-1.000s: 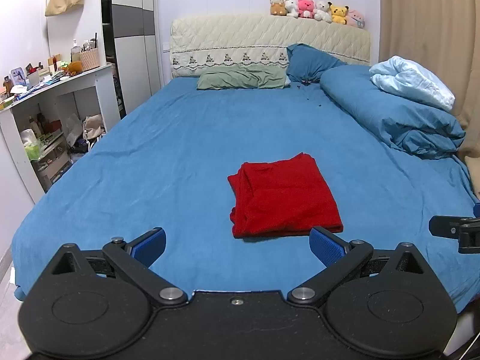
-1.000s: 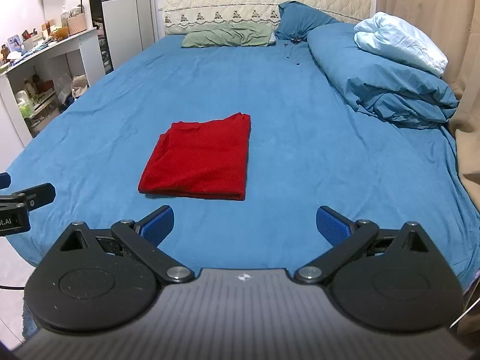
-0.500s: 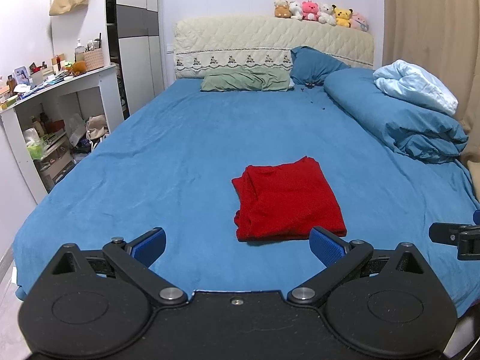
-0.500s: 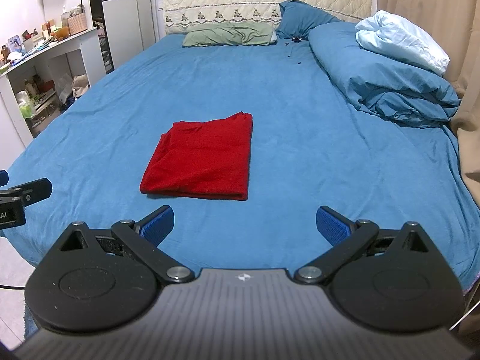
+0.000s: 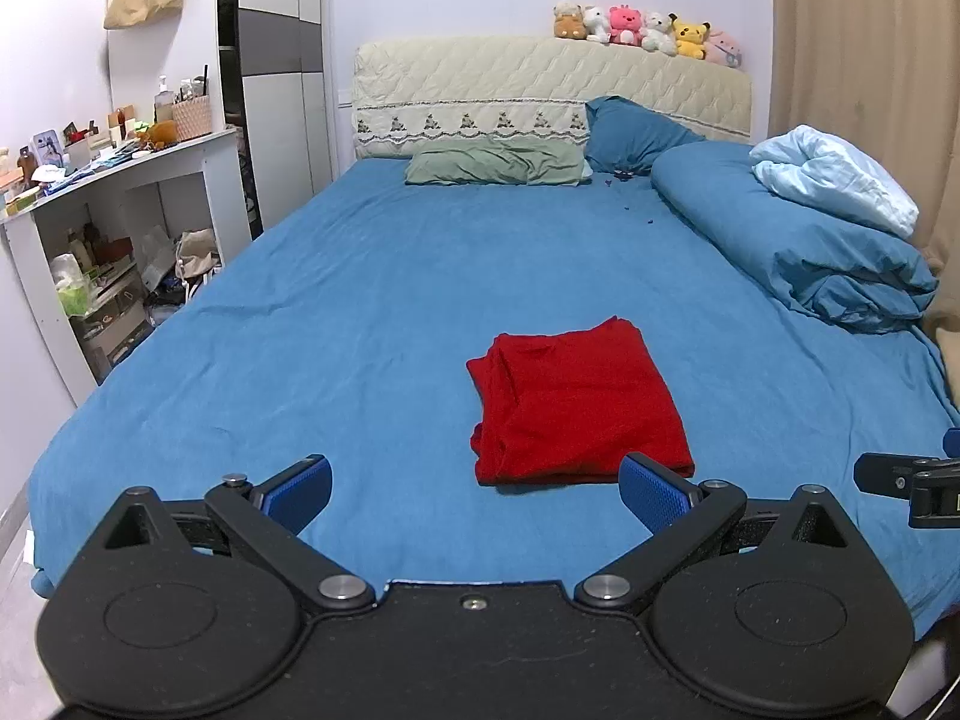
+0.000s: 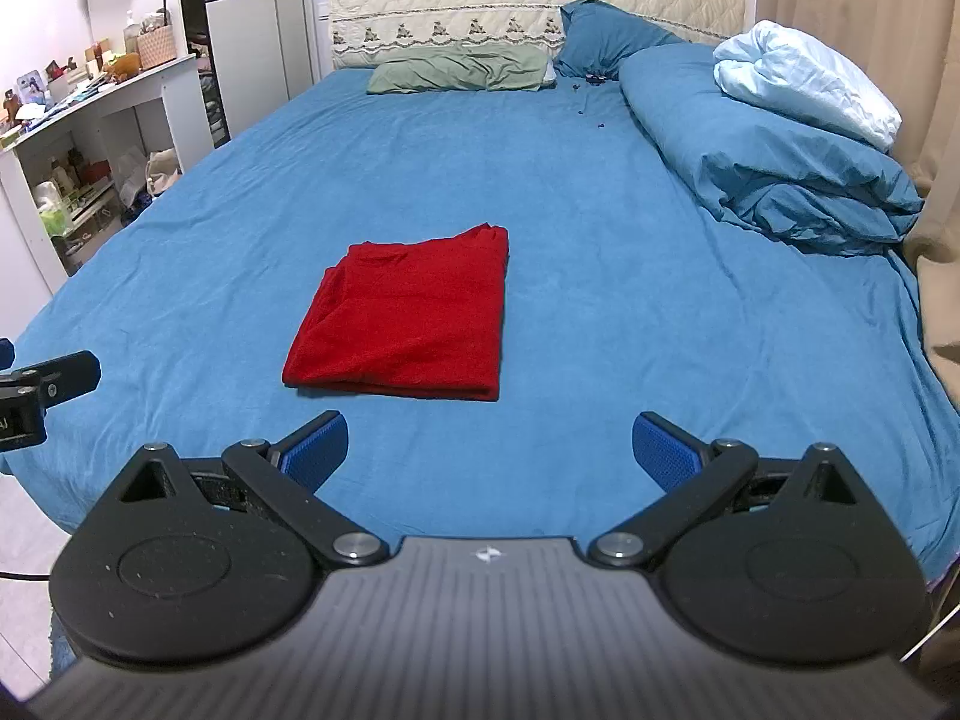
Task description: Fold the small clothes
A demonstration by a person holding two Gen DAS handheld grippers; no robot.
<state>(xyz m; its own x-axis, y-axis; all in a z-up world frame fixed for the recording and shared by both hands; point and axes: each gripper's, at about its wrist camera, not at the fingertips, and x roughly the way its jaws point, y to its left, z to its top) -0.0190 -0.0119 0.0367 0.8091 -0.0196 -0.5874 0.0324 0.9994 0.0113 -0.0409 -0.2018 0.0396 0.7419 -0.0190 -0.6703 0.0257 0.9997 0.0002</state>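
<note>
Both hand-held grippers, left (image 5: 474, 495) & right (image 6: 489, 453), spread wide, empty; folded red garment (image 5: 576, 402) inner layers hidden.

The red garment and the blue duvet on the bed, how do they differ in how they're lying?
The red garment is folded into a flat, roughly square stack near the foot of the bed; the blue duvet is a bulky, rumpled heap along the curtain side. The garment has nothing on it; the duvet carries a pale blue blanket. Both rest on the blue sheet.

Bare sheet (image 6: 600, 300) around red garment (image 6: 408, 324); duvet (image 6: 768, 144) right.
</note>
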